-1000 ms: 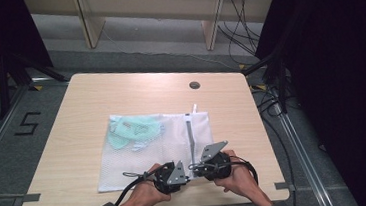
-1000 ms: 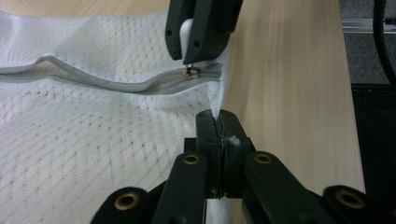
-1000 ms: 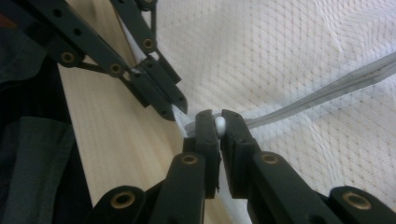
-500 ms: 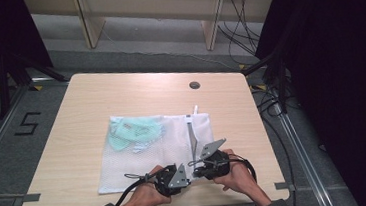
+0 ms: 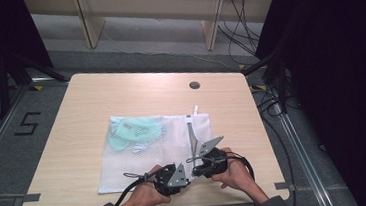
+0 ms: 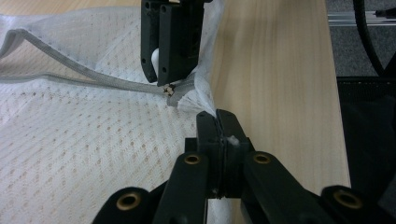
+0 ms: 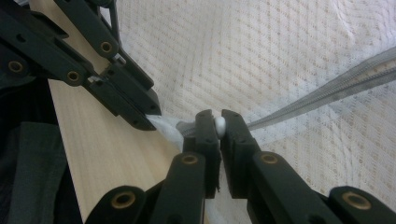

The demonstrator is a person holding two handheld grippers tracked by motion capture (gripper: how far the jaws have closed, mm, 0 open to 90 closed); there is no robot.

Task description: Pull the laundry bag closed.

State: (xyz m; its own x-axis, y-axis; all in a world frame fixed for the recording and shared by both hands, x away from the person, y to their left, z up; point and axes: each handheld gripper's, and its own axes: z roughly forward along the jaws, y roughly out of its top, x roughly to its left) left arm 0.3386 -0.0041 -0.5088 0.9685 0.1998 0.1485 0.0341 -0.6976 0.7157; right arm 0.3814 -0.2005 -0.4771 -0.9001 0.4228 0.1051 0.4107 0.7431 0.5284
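A white mesh bag (image 5: 141, 159) lies flat on the table with a pale green garment (image 5: 136, 132) inside, toward its far left. A grey zipper (image 5: 192, 137) runs along its right edge. My left gripper (image 5: 177, 176) is at the bag's near right corner, shut on a pinch of mesh (image 6: 205, 100) just beyond its tips (image 6: 217, 122). My right gripper (image 5: 201, 164) sits right beside it, shut on the small white zipper pull (image 7: 219, 123) at the near end of the zipper tape (image 7: 327, 88). The two grippers nearly touch.
The wooden table (image 5: 120, 93) has a round cable hole (image 5: 194, 85) near its far edge. Its front edge runs just under both hands. Black curtains stand to the right, with cables on the floor beside them.
Both grippers stay at the bag's near right corner. The right one has risen very slightly.
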